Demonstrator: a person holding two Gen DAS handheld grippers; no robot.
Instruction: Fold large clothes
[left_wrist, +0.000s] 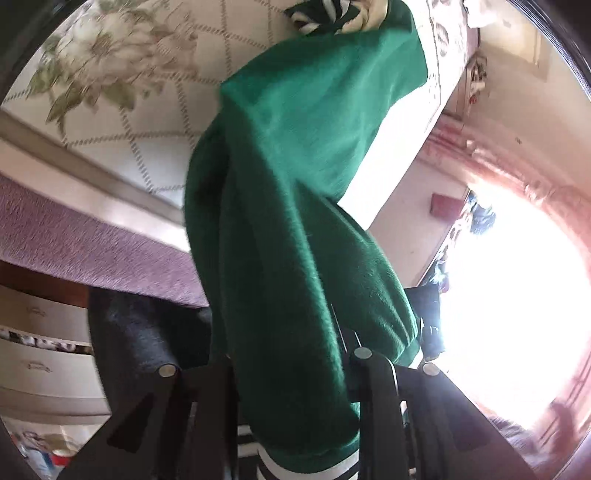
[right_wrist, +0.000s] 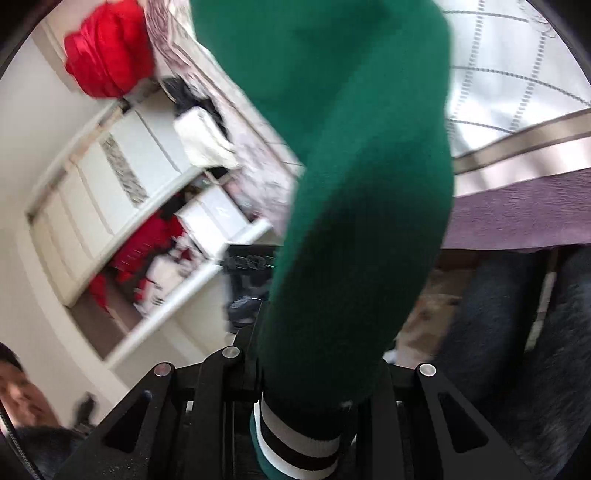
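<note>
Green sweater (left_wrist: 295, 206) pinched at both striped cuffs, stretched up from the quilted bed (left_wrist: 155, 122).

Left gripper (left_wrist: 295, 398) and right gripper (right_wrist: 306, 387) are clamped tight on it. A bright window (left_wrist: 517, 280) is seen only from the left; a red bundle (right_wrist: 107, 51) and white wardrobe (right_wrist: 110, 192) only from the right.

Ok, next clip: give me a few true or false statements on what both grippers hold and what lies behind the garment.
1. The left gripper is shut on the green sweater. True.
2. The right gripper is open and holds nothing. False: it grips the sweater by its striped cuff.
3. The sweater is blue. False: green, with white and dark stripes.
4. A quilted bedspread lies behind the sweater. True.
5. A red bundle shows in the right wrist view. True.
</note>
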